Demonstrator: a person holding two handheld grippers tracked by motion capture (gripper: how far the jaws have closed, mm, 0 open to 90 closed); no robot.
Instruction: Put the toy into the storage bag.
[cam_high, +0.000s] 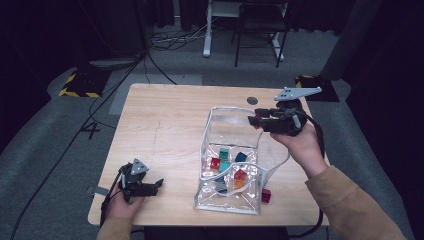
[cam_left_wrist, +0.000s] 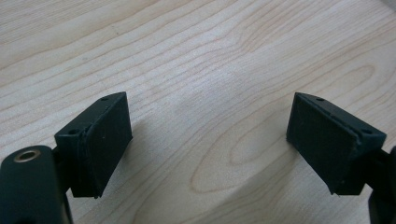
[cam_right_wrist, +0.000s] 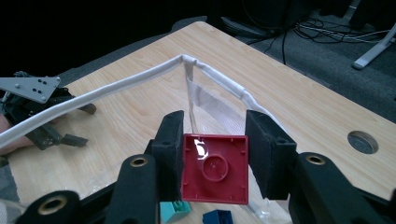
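While above the clear bag (cam_right_wrist: 140, 81), red brick (cam_right_wrist: 215, 169) between right gripper (cam_right_wrist: 212, 154) pads.

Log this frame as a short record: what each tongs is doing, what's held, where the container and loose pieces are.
right tongs: shut on red block, held above the clear bag's open mouth
left tongs: open, nothing between them, low over the table
clear bag: on the table, white-rimmed, mouth open
inside bag: red, teal, blue and orange blocks
outside bag: one dark red block beside its near corner
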